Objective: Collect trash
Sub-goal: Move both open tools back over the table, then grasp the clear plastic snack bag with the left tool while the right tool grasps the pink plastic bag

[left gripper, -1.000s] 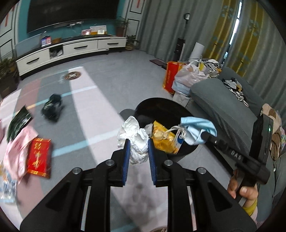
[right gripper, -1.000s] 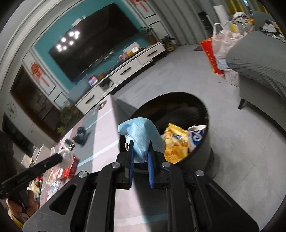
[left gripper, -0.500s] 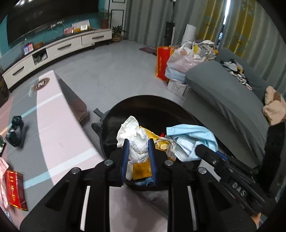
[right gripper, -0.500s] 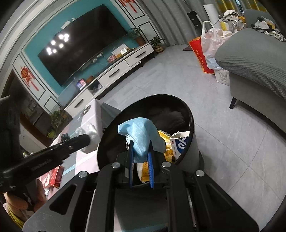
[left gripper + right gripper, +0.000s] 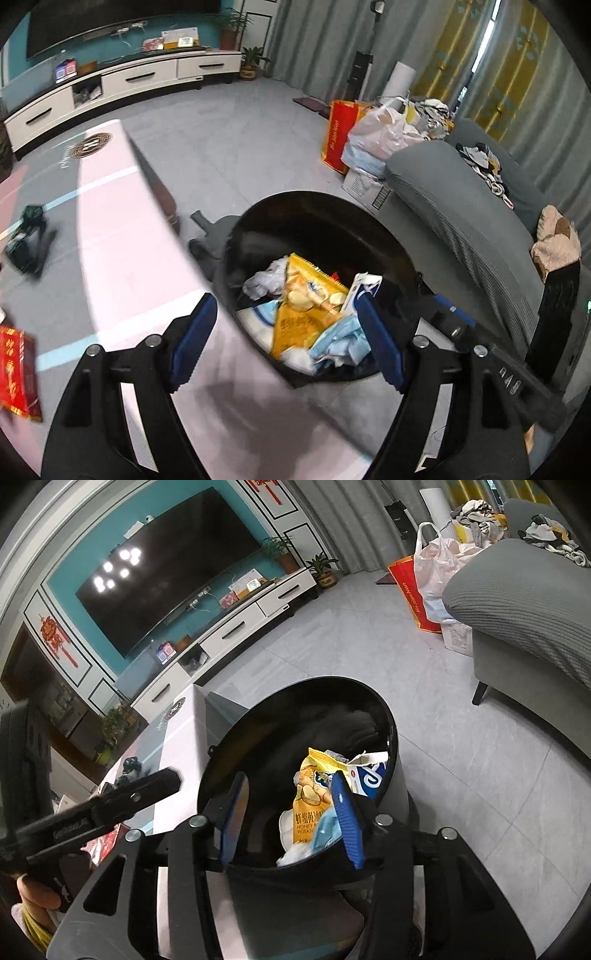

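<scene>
Claws, left (image 5: 286, 341) & right (image 5: 291, 819), both opening w/ nothing between pads over round black plastic bin (image 5: 258, 218); judge best to lift clear, then go for flat red packet (image 5: 16, 373) at 9 o'clock.

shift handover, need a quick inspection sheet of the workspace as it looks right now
surface: pink and grey table top beside the bin, grey tiled floor.
job's things: black trash bin holds a yellow chip bag, a blue face mask and white tissue.
clutter: red packet and a dark bundle lie on the table.
grippers: left gripper and right gripper over the bin, jaws opening, nothing between the pads.
cables: nothing seen near the bin.
surroundings: grey sofa, bags, tv stand.
</scene>
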`<move>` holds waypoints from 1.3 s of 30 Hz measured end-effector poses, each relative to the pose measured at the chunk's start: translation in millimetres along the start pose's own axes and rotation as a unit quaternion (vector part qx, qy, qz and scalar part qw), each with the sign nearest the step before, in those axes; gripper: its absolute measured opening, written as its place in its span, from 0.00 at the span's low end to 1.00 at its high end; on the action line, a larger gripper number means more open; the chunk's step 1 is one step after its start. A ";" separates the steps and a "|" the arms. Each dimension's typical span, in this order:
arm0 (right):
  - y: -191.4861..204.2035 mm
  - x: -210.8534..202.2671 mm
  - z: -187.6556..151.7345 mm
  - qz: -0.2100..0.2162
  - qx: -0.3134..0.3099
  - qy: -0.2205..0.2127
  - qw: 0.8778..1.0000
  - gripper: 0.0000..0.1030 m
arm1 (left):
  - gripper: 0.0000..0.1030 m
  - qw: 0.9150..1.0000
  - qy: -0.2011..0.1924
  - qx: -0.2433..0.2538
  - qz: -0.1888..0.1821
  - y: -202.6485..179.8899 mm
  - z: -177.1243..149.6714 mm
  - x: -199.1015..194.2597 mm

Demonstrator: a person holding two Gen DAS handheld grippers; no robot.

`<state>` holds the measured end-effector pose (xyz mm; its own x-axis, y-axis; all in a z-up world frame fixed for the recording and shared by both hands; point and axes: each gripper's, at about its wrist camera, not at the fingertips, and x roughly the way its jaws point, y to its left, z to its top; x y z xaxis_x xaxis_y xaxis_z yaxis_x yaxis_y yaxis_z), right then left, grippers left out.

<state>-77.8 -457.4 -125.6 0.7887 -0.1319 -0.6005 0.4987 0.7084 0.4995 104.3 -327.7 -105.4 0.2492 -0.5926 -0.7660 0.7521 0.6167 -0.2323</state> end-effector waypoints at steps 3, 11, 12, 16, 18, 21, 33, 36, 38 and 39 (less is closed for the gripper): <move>3.0 -5.5 -2.4 0.005 -0.003 0.005 1.000 0.53 | 0.80 1.000 -0.009 -0.010 0.012 12.9 -24.9 -24.2; 29.5 -9.8 -18.1 0.027 -0.027 0.041 0.998 0.54 | 0.81 0.999 -0.017 -0.019 0.035 47.2 -95.7 -86.1; 34.9 -10.2 -19.6 0.032 -0.031 0.044 0.998 0.54 | 0.81 0.999 -0.022 -0.024 0.042 53.2 -104.0 -95.8; 59.9 -11.5 -26.2 0.048 -0.054 0.057 0.996 0.54 | 0.83 0.995 -0.042 -0.064 0.061 78.3 -132.3 -130.4; 73.7 -11.1 -30.3 0.054 -0.070 0.065 0.994 0.54 | 0.83 0.992 -0.053 -0.086 0.080 94.6 -146.8 -149.2; 94.6 -8.2 -38.6 0.061 -0.093 0.078 0.991 0.57 | 0.83 0.986 -0.066 -0.113 0.099 115.4 -160.3 -172.1; 174.6 4.3 -75.5 0.085 -0.177 0.130 0.972 0.58 | 0.84 0.956 -0.116 -0.226 0.146 189.8 -219.3 -241.6; 192.0 7.2 -83.6 0.090 -0.196 0.138 0.967 0.61 | 0.84 0.951 -0.122 -0.239 0.150 198.9 -226.8 -247.7; 201.1 9.5 -88.7 0.091 -0.206 0.144 0.964 0.62 | 0.84 0.948 -0.126 -0.250 0.153 206.4 -231.6 -252.2; 203.4 10.4 -90.4 0.091 -0.209 0.146 0.963 0.62 | 0.84 0.946 -0.128 -0.256 0.153 210.6 -234.5 -254.4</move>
<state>-0.6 -252.0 -86.7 0.6843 0.1789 -0.7069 0.1242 0.9267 0.3547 56.2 74.4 -99.9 0.5972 -0.4111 -0.6888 0.2428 0.9110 -0.3333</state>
